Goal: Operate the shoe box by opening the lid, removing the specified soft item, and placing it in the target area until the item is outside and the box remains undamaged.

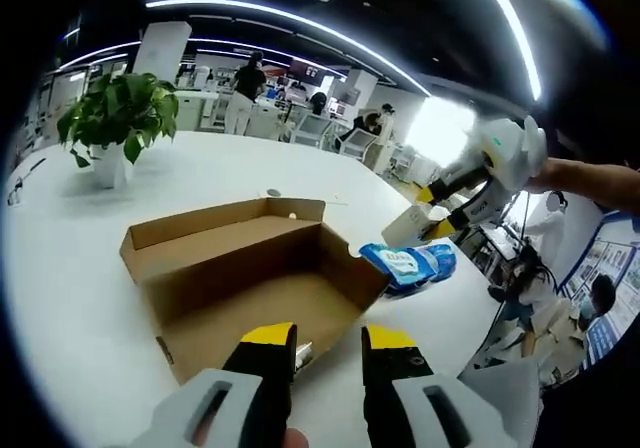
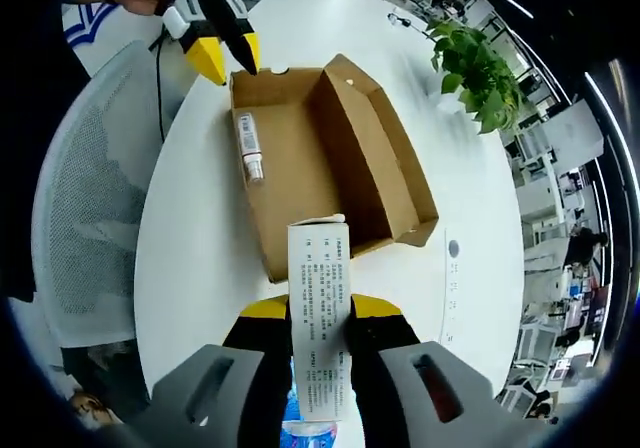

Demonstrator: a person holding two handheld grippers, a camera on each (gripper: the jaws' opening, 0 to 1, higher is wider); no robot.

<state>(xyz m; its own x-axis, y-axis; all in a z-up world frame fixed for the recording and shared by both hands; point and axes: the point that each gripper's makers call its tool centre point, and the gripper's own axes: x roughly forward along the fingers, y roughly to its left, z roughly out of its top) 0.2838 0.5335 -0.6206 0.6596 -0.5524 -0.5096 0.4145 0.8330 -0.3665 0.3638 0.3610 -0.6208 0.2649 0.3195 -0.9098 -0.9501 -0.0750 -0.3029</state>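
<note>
An open brown cardboard shoe box (image 1: 250, 268) (image 2: 300, 198) lies on the white table, its lid (image 2: 385, 153) standing up along one side. A small white tube (image 2: 250, 148) lies on the box floor. My left gripper (image 1: 328, 340) (image 2: 230, 56) is open at the box's near edge, with nothing between its fingers. My right gripper (image 2: 320, 313) (image 1: 432, 213) is shut on a white printed carton (image 2: 320, 318) (image 1: 405, 226), held above the table just off the box's corner. A soft blue packet (image 1: 412, 265) (image 2: 300, 430) lies on the table under that carton, outside the box.
A potted green plant (image 1: 115, 118) (image 2: 480, 78) stands on the far side of the round white table (image 1: 60, 268) (image 2: 470, 198). A small round disc (image 2: 453, 249) sits beyond the box. A grey mesh chair (image 2: 80, 218) is at the table's edge. People stand at desks behind.
</note>
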